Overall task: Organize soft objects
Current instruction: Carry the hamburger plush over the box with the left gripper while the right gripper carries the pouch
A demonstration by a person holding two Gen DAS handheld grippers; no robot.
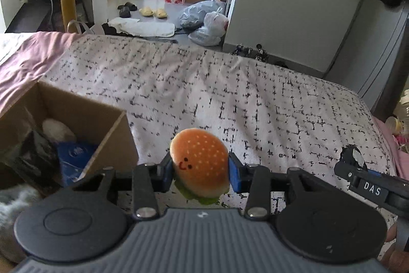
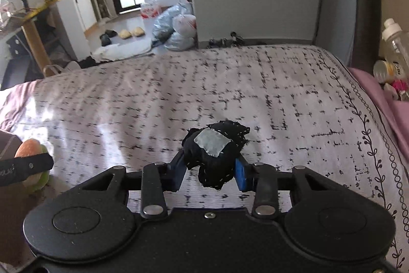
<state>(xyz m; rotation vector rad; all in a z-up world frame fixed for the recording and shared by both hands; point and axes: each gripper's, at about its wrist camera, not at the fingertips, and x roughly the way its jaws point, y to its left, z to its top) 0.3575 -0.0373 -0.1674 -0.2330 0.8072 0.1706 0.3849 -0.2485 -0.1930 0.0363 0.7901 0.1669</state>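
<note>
Clamping a burger plush (image 1: 199, 165), the left gripper (image 1: 200, 170) is closed on its sides between blue pads (image 1: 234, 174), the toy being held above the bedspread (image 1: 230, 94) just right of the cardboard box (image 1: 112, 129). The right gripper (image 2: 211, 170) is closed on a black stitched bundle (image 2: 216, 155), held well right of the box. A drop short of the box is judged possible, since the round plush could squirt from the pads; the box wall could also be clipped. The box already holds items.
</note>
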